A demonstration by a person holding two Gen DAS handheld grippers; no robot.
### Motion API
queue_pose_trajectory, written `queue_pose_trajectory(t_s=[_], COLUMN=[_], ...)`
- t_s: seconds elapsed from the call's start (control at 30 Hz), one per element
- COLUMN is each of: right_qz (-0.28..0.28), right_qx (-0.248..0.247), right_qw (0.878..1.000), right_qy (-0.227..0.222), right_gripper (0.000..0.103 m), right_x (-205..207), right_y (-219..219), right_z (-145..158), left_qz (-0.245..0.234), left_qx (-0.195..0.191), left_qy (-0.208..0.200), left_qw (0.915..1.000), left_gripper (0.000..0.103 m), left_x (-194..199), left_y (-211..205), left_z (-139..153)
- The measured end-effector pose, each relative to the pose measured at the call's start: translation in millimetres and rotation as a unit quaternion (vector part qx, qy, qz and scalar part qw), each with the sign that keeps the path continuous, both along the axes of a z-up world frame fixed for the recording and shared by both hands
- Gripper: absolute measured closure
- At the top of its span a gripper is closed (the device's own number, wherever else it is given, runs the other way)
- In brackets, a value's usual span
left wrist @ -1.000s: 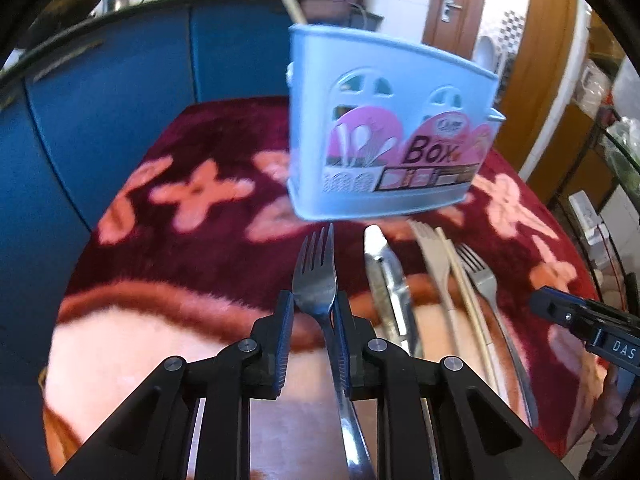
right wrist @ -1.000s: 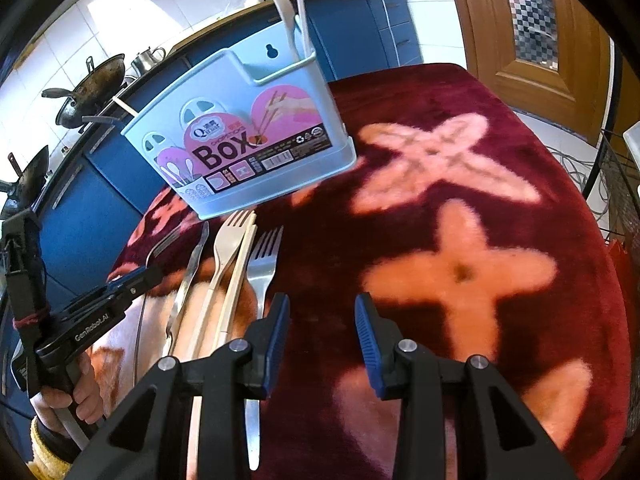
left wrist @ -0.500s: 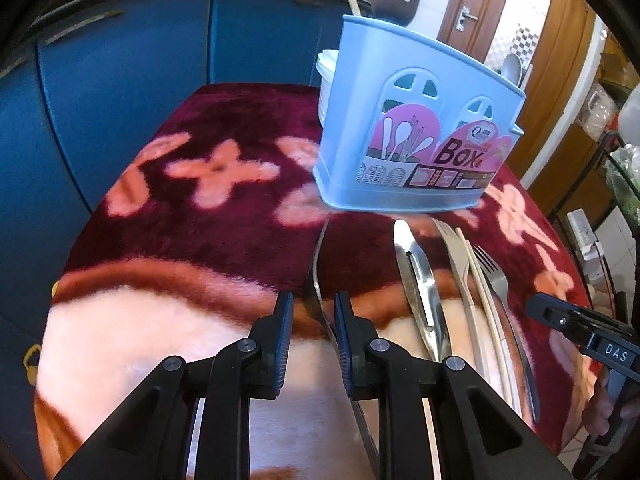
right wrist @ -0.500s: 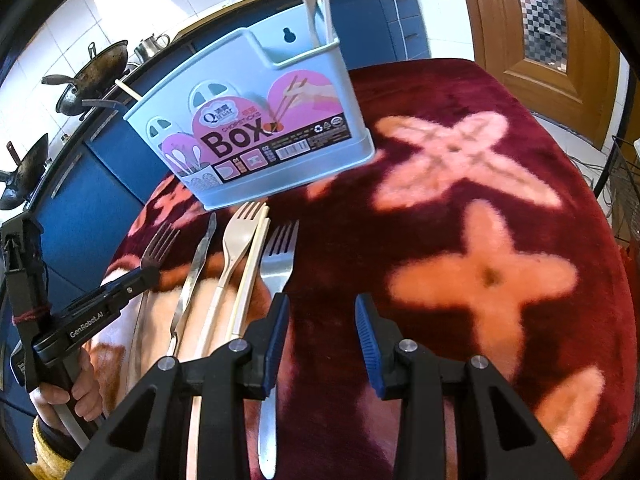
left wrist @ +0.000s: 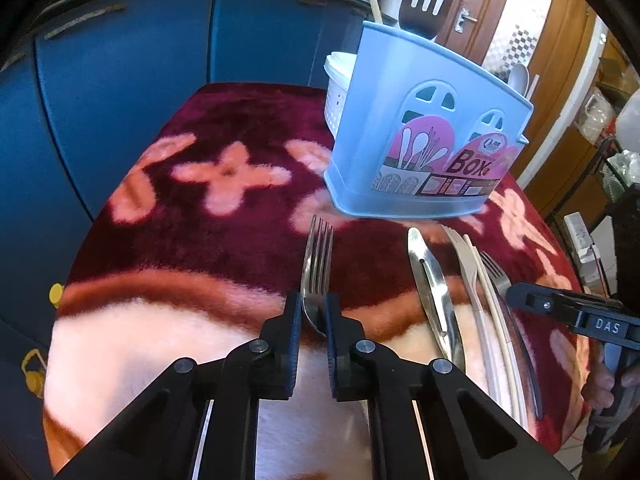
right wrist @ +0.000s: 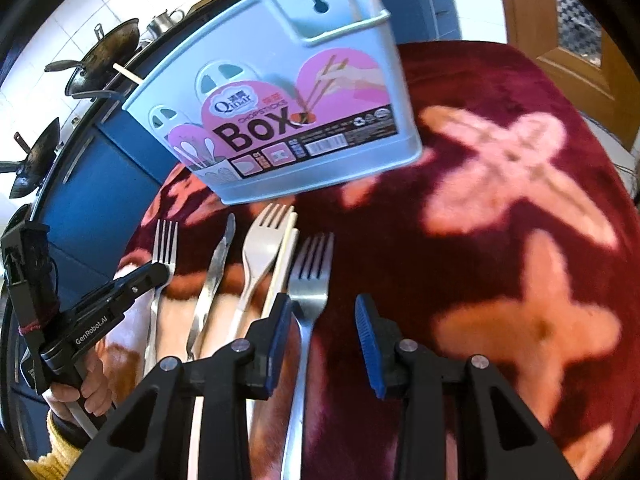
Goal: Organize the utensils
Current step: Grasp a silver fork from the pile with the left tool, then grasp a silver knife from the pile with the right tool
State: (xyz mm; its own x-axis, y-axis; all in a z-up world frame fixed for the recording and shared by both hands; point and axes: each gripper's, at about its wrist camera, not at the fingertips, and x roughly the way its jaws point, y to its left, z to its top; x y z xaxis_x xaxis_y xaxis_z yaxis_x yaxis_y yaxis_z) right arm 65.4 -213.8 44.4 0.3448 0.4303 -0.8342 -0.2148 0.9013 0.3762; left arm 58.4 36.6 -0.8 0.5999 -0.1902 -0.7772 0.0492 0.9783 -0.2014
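Both grippers: black angular frames, silver pivot screws, blue ribbed pads (right wrist: 366,320); left gripper (right wrist: 162,270) marked "GenRobot.AI", yellow sleeve cuff (right wrist: 60,446).

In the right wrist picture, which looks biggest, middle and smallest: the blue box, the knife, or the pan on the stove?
1. The blue box looks biggest.
2. The knife comes next, long but thin.
3. The pan looks smallest, but it sits far back on the stove, so it may really be bigger than it looks.
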Motion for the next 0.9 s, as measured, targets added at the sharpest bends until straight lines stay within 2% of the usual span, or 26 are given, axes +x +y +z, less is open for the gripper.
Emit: queue_pose_trajectory(t_s=[0.4, 0.5, 0.7, 0.9], right_qz=[0.019, 0.022, 0.014, 0.003], right_qx=[0.069, 0.082, 0.082, 0.082], right_qw=[0.996, 0.995, 0.995, 0.997], right_qy=[0.054, 0.06, 0.048, -0.003], right_gripper=[0.092, 0.097, 0.099, 0.099], right_x=[26, 26, 18, 3], right_y=[-4, -3, -3, -4], right_z=[-13, -13, -7, 15], left_qz=[-0.039, -0.045, -0.039, -0.035], left_qx=[-0.016, -0.015, -0.022, -0.031], left_qy=[0.022, 0.018, 0.01, -0.014], left_qw=[0.9989, 0.9987, 0.9989, 0.9988], left_gripper=[0.093, 0.097, 0.098, 0.099], left_x=[19, 19, 16, 4], left_y=[3, 2, 2, 1], left_z=[-4, -2, 1, 16])
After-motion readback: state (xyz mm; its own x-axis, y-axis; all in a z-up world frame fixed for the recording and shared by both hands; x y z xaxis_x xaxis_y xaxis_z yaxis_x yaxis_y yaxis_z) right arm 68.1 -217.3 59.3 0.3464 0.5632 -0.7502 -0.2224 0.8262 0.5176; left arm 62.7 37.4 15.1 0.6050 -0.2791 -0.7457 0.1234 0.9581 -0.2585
